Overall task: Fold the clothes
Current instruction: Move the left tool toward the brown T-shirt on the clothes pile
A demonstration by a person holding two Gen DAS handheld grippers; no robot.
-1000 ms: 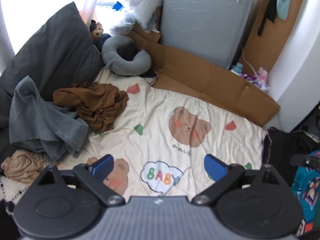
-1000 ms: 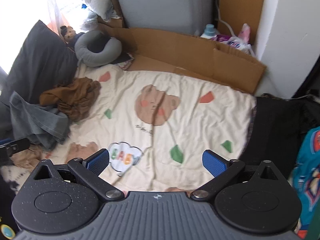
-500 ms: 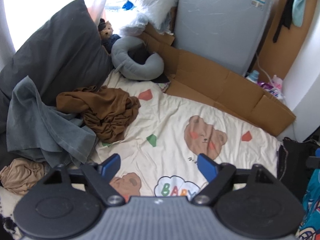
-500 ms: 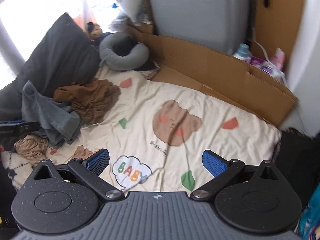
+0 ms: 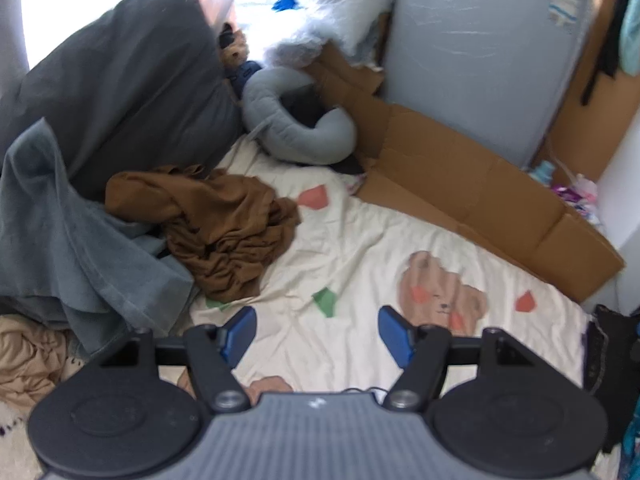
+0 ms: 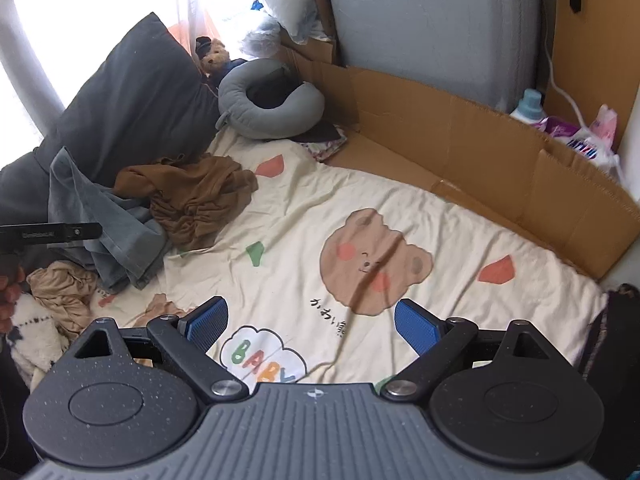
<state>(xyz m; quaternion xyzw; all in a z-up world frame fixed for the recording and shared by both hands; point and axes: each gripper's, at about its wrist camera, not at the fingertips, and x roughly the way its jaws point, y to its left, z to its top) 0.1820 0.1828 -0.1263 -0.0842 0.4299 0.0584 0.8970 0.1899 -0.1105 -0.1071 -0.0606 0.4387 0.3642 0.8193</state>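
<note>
The left tool [image 5: 318, 330] hangs over the cream bedsheet printed with brown bears [image 5: 360, 248], its blue-padded jaws closing with only bare sheet showing between them; it grips nothing. The right tool [image 6: 312, 326] hangs over the same sheet, above the "BABY" cloud print [image 6: 262, 356], its jaws wide but closing, also with nothing between them.

The clothes lie in a heap at the left side of the bed. A crumpled brown garment [image 5: 224, 224] sits on the sheet just right of a rumpled grey-blue garment [image 5: 76, 240], which drapes against a dark grey pillow [image 5: 120, 92]. A bunched tan garment [image 5: 28, 356] lies at the near left, beside the grey-blue one. A grey U-shaped neck cushion [image 5: 296, 128] rests at the far end of the sheet, next to flattened brown cardboard [image 5: 460, 188] along the far right edge.
</note>
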